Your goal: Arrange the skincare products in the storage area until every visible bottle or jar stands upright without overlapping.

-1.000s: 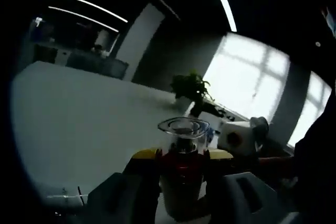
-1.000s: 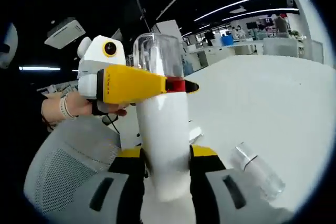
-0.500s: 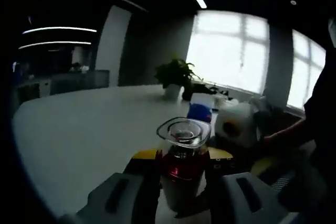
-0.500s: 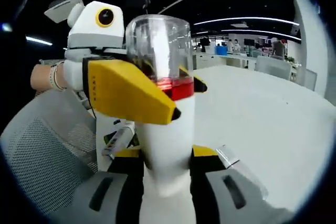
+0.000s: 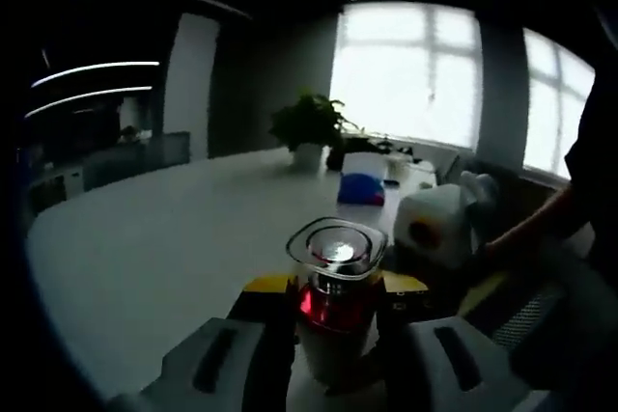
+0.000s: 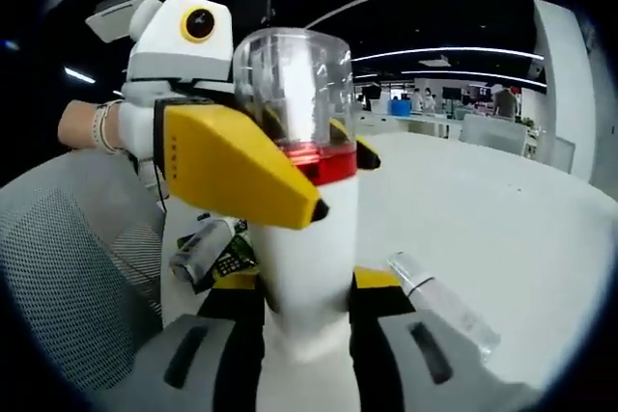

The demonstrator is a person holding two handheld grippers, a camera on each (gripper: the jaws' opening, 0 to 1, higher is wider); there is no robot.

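While both grippers clamp the white bottle [image 6: 307, 258], it stands upright.

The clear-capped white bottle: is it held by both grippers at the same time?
Yes: the right gripper clamps the white bottle low, and the left gripper closes at its red collar.

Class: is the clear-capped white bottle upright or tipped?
Upright: the white bottle rises vertically between the right tool, clear cap on top.

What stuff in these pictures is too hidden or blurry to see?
- Right gripper view: the white bottle's bottom is hidden by the right tongs.
- Right gripper view: the clear bottle lying on the table is cut off at the edge.
- Left gripper view: the blue-topped container is too dim and small to identify.
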